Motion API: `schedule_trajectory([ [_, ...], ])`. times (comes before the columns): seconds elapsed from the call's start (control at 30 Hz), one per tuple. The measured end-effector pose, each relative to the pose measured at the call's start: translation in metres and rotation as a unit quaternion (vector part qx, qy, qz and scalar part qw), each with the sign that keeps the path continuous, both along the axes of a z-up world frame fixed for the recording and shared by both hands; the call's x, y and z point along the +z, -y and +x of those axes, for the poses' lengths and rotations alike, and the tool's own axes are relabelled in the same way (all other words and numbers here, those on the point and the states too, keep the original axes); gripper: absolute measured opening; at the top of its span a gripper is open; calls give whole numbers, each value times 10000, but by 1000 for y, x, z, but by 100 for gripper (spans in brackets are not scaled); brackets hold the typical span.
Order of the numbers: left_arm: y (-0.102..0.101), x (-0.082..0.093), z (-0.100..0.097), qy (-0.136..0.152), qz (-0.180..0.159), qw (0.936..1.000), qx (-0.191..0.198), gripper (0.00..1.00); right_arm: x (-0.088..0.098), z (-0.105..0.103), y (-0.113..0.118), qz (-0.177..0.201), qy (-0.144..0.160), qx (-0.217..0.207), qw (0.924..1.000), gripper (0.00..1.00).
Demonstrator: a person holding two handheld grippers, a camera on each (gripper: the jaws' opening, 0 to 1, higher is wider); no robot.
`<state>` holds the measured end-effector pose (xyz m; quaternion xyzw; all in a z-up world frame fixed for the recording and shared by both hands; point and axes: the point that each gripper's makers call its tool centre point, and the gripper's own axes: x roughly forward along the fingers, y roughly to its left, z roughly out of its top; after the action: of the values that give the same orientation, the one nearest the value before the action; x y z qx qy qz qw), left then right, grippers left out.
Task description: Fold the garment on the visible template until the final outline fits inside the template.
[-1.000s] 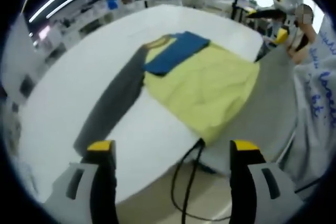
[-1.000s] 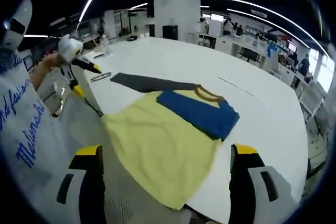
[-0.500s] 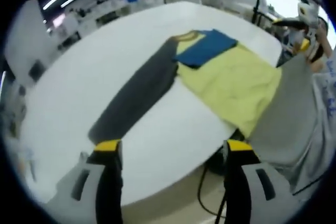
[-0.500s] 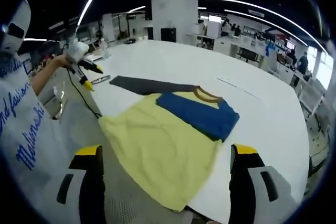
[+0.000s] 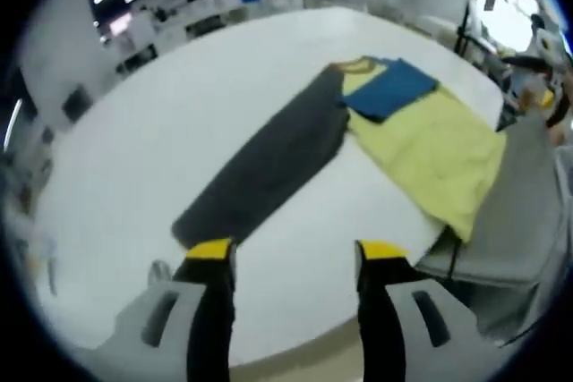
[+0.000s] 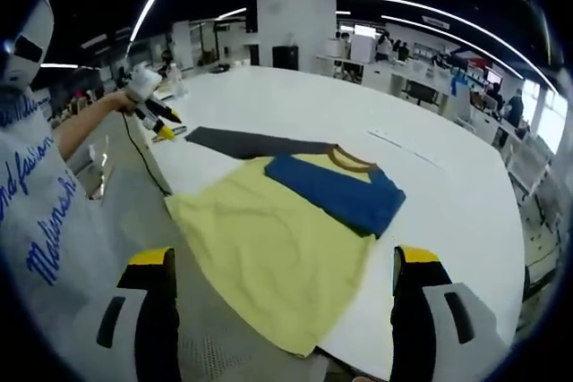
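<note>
Large open workroom with ceiling light strips, a white pillar [image 6: 298, 6] and desks far off. Nearer, a broad white table [image 5: 161, 123], rounded at its near edge.

On the table, a garment: yellow body [image 6: 269, 252] spread flat, its near hem draped over the table edge; grey sleeve [image 5: 269, 163] stretched out long to the left; blue sleeve [image 6: 336, 192] already folded across the chest, just below the brown collar [image 6: 351, 160]. No separate template outline discernible on the white top, so fit cannot be judged.

In the left gripper view, left gripper [image 5: 294, 252] hovering above the table near the grey cuff, yellow-tipped jaws parted, nothing between them. In the right gripper view, right gripper [image 6: 277, 261] above the yellow hem, jaws spread wide, empty.

Likely risks, judged from this layout:
- Overhanging hem sliding further off the edge if tugged toward the person, dragging the whole shirt off target.
- Grey sleeve lifted by a thin pinch at the cuff, then slipping or twisting mid-fold and landing skewed, outline left too wide.
- Folded blue sleeve disturbed when the grey one is laid over it.
- Black cable [image 6: 143, 154] trailing from the left hand near the table edge, able to snag the cloth.
</note>
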<state>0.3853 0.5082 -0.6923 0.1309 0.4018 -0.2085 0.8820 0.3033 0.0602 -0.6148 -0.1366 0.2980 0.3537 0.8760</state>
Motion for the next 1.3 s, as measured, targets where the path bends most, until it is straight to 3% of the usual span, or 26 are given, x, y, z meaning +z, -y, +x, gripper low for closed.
schedule_trajectory([
  [0.37, -27, -1, 26, 225, -159, 9989, 368, 30, 0, -2, 3, 8, 0, -77, 10000, 100],
  [0.5, -44, -10, 28, 124, 157, 9983, 543, 24, -1, -3, 4, -27, -22, -83, 10000, 100],
  [0.53, -52, -10, 32, 209, 266, 9974, 629, 25, -1, -3, 4, -33, -24, -83, 10000, 100],
  [0.67, -67, -12, 38, 252, 87, 9950, 966, 22, 0, -2, 4, -33, -18, -91, 10000, 100],
  [0.83, -83, -27, 44, 101, 36, 9927, 1200, 20, 2, -2, 1, -56, -14, -39, 10000, 100],
  [1.0, -86, -40, 50, -4, -114, 9910, 1335, 15, 4, -2, -1, -96, 0, 6, 10000, 100],
  [1.1, -92, -51, 52, -175, -115, 9904, 1363, 16, 7, -2, -1, -90, 22, -2, 10000, 100],
  [1.3, -100, -62, 56, -250, -83, 9880, 1525, 17, 6, -6, -1, -176, -21, 27, 9998, 100],
])
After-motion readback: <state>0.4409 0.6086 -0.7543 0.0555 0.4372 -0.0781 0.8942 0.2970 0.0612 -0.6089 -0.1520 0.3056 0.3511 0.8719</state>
